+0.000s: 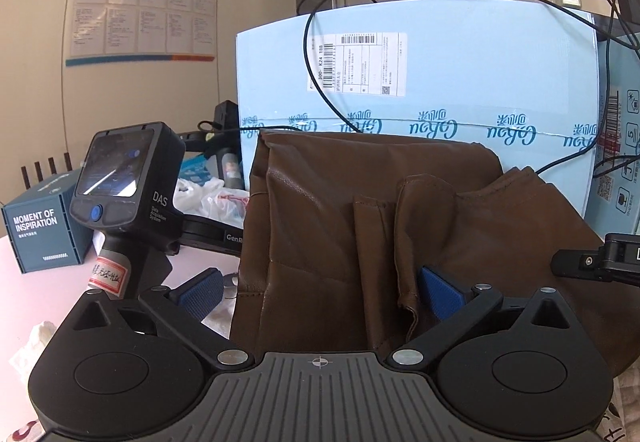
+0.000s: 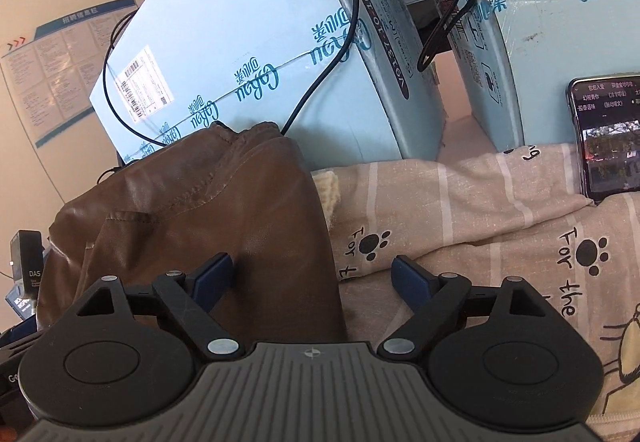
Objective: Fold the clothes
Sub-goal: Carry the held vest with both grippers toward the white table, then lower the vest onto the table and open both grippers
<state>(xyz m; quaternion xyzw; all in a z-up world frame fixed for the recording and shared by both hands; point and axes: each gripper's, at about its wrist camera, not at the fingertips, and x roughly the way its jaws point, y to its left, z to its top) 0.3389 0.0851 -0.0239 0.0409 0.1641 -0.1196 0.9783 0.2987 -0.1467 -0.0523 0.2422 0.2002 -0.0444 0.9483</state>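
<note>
A brown leather-look garment (image 1: 352, 226) lies folded in a thick bundle on the table, in front of a light blue carton. In the left wrist view my left gripper (image 1: 320, 292) is open, its blue pads (image 1: 202, 292) spread to either side of the garment's near-left edge. In the right wrist view the same garment (image 2: 208, 210) fills the left half; my right gripper (image 2: 314, 280) is open over its right edge, one pad (image 2: 214, 276) above the brown cloth, the other above a beige printed cloth (image 2: 460, 210). Neither gripper holds anything.
Light blue cartons (image 1: 440, 74) with black cables stand close behind the garment. A black DAS handheld device (image 1: 124, 186) and a small blue box (image 1: 40, 226) sit to the left. A phone (image 2: 608, 134) with a lit screen lies on the beige cloth at right.
</note>
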